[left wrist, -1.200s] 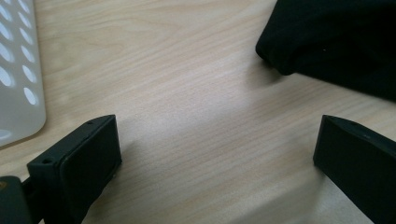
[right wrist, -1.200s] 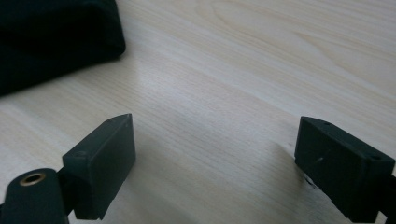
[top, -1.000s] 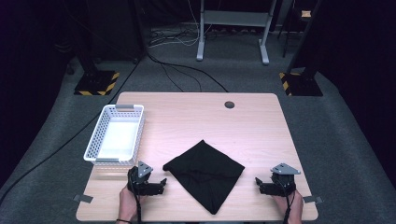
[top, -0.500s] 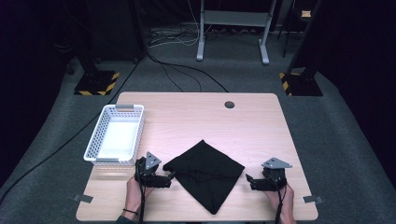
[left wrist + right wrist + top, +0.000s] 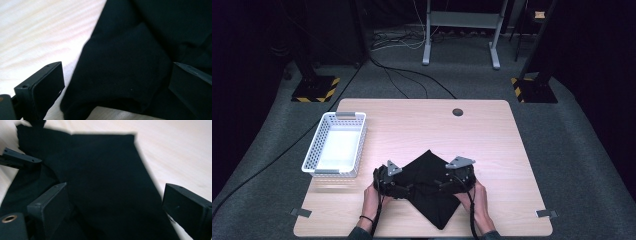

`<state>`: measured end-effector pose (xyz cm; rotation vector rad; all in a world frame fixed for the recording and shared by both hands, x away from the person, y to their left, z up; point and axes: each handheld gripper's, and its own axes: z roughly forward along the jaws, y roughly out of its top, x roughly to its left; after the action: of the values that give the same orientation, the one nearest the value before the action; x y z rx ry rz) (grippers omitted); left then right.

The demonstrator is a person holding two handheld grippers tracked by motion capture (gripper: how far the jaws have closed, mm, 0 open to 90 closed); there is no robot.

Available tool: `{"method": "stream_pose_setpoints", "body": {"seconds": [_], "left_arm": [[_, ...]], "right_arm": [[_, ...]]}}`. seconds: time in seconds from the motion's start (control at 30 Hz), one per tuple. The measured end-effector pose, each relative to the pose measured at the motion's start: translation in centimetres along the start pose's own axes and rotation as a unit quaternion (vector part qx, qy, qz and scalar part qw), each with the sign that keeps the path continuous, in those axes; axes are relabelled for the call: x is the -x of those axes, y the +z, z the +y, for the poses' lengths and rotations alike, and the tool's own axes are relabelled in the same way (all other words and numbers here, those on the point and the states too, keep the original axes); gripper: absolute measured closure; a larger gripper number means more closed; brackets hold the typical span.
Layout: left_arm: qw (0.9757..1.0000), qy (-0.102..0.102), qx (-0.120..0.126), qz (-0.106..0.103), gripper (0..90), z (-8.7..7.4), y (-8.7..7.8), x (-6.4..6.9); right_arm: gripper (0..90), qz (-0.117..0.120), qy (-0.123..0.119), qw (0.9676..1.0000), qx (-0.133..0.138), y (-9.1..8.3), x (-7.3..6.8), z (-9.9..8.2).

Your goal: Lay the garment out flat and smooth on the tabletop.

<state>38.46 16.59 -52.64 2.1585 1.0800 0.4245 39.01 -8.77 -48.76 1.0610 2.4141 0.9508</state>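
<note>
A black cloth lies folded in a diamond shape near the table's front edge. My left gripper is over its left part and my right gripper over its middle, their tips facing each other and close together. In the left gripper view the left gripper stands open with a raised fold of the cloth between its jaws. In the right gripper view the right gripper stands open over the flat cloth, with a jaw of the other gripper at the upper left.
A white slatted basket stands empty at the table's left. The wooden table has a cable hole at the back. Stands and cables are on the floor beyond.
Both grippers have moved inward from the cloth's left and right sides and are now over it, almost meeting. The cloth's left part has bunched up a little.
</note>
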Motion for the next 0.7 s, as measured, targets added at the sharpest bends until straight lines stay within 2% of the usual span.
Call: {"method": "stream_pose_setpoints", "body": {"seconds": [0.03, 0.1, 0.17, 0.23, 0.37, 0.53, 0.7], "left_arm": [[1.0000, -0.006, 0.007, -0.004, 0.1, -0.2, 0.0, -0.1], [0.9999, -0.003, 0.015, -0.005, 0.1, -0.5, -0.1, -0.1], [0.9999, -0.003, 0.016, -0.005, 0.1, -0.7, -0.2, 0.0], [0.9999, -0.001, 0.016, -0.006, 0.2, -0.8, -0.3, 0.0], [0.9998, -0.005, 0.017, 0.000, 0.8, -1.1, -0.6, 0.4], [0.9998, 0.001, 0.019, -0.004, 1.5, -1.6, -1.1, 1.0], [0.9998, 0.008, 0.020, -0.002, 1.6, -1.8, -1.2, 1.3]], "right_arm": [[5.7, 0.000, -0.002, 0.9999, -0.014, 0.7, -0.2, 0.0], [3.7, 0.013, 0.002, 0.9991, -0.040, 2.1, -0.5, -0.4], [4.0, 0.023, 0.021, 0.9993, -0.023, 2.4, -0.4, -1.0], [4.4, 0.028, 0.028, 0.9992, -0.011, 2.2, -0.4, -1.5], [4.5, 0.025, 0.024, 0.9994, -0.008, 1.8, -0.9, -2.1], [4.6, 0.021, 0.012, 0.9997, -0.006, 1.0, -1.8, -3.1], [4.5, 0.019, 0.013, 0.9995, -0.021, 0.6, -2.2, -3.2]]}}
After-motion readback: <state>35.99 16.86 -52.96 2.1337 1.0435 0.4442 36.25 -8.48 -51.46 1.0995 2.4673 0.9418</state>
